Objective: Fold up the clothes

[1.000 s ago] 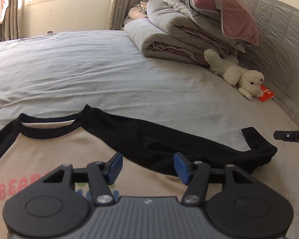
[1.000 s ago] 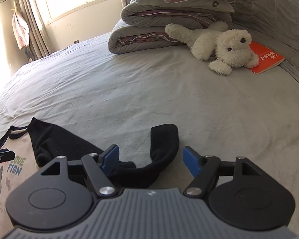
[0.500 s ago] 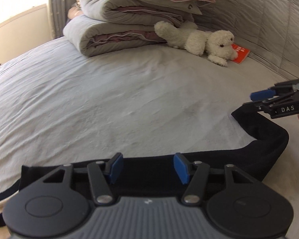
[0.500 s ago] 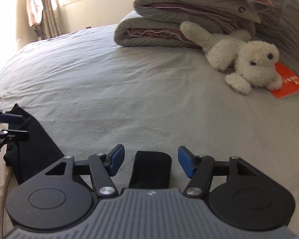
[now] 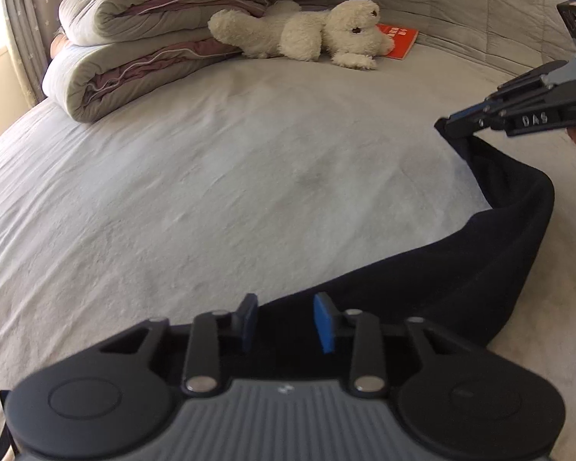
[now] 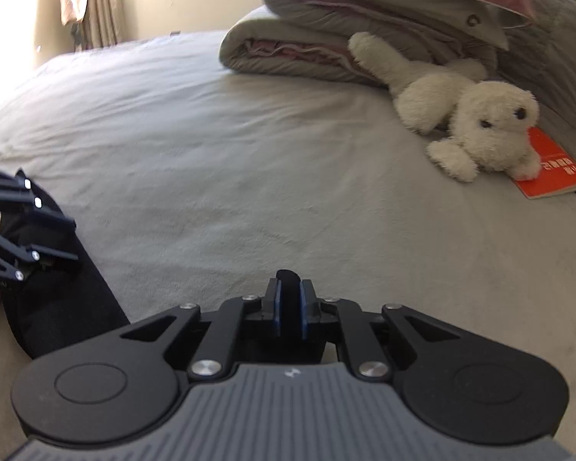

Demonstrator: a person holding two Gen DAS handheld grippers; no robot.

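Sleeve [image 5: 480, 261] of soft black knit, right hand-held gripper [image 6: 288, 303] pinching its cuff, left hand-held gripper [image 5: 286, 320] closing around it

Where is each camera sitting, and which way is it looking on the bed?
Left wrist: sits on the left gripper, looking across the bed; its closing jaws straddle the black sleeve; the right gripper shows too.
Right wrist: sits on the right gripper, looking the same way, jaws closing on the sleeve's cuff; the left gripper shows.
Both see the plush dog, red book and folded quilts.
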